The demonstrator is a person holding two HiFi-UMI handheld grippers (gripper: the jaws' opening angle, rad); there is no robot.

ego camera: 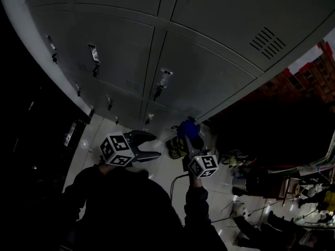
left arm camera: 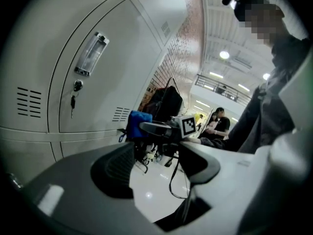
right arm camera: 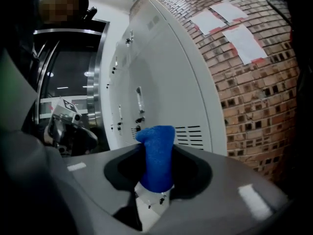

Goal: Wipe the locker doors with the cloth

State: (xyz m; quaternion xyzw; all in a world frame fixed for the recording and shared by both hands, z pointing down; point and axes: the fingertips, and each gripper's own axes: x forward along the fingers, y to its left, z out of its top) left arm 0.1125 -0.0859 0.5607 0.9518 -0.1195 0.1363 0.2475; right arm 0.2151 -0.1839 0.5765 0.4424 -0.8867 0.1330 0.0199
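Nearest, the left gripper (ego camera: 153, 146) hangs with its jaws wide apart, nothing between them. Beside it, the right gripper (ego camera: 187, 139) is clamped on a blue cloth (right arm camera: 156, 163), which stands upright between its jaws. Grey locker doors (ego camera: 209, 72) stand beyond.

Head view is very dim, and the left third is near black with nothing readable. The lockers (ego camera: 120, 51) run off the top and left edges. The cloth (ego camera: 188, 128) is half masked by the right gripper (ego camera: 186, 140), so its shape can't be told there. In the right gripper view, the cloth's lower end drops out of sight between the jaws. The key (left arm camera: 73, 102) on a locker door is too small to make out detail. The floor clutter (ego camera: 238, 161) at right is too dark to identify.
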